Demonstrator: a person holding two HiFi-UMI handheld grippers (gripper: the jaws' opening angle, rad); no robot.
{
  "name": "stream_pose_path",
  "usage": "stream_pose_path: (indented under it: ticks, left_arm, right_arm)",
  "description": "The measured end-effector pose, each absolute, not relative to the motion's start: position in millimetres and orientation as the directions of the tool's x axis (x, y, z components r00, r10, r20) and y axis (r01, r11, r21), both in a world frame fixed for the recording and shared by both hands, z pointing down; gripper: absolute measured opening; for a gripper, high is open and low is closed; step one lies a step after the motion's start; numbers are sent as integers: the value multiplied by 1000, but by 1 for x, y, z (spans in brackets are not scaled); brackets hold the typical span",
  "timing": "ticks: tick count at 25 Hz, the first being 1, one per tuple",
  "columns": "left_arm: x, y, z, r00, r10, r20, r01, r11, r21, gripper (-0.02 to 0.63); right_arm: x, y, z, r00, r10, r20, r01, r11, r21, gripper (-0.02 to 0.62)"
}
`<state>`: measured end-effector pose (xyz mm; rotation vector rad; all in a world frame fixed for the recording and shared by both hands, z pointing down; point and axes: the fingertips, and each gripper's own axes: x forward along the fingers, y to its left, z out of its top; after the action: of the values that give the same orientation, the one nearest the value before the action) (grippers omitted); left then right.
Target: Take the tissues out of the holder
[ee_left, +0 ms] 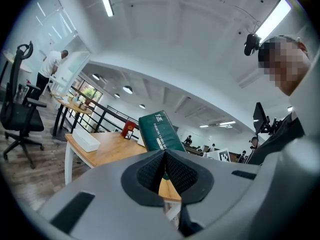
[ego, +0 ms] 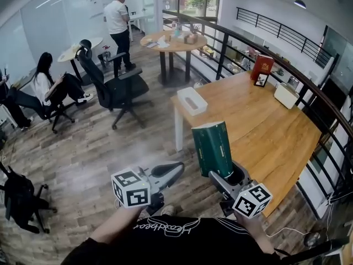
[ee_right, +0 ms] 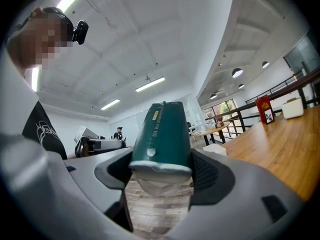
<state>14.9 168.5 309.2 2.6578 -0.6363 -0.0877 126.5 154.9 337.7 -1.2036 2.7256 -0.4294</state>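
Note:
My right gripper (ego: 223, 175) (ee_right: 162, 171) is shut on a dark green pack of tissues (ego: 212, 148) (ee_right: 162, 134). It holds the pack upright by its lower end, in the air off the near edge of the wooden table (ego: 265, 131). The white tissue holder (ego: 192, 100) (ee_left: 86, 141) (ee_right: 216, 149) lies on the table's far left corner, well away from both grippers. To the left of the pack, my left gripper (ego: 177, 170) (ee_left: 165, 161) is shut with nothing in it, over the floor. The green pack (ee_left: 159, 131) stands beyond its jaws.
A red box with a small picture frame (ego: 262, 66) and a white box (ego: 285, 95) stand at the table's far edge by the black railing (ego: 309, 81). Black office chairs (ego: 113, 84), a round table (ego: 168, 43) and two people (ego: 117, 18) are across the wooden floor.

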Motion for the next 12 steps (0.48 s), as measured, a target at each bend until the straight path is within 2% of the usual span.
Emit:
stream_pose_path:
  ticks: [12]
  left_arm:
    - [41,207,307,890,-455,15,-425,-820,383,14]
  right_arm:
    - [156,194,334,-656,-755,-20,-719,632,-287,348]
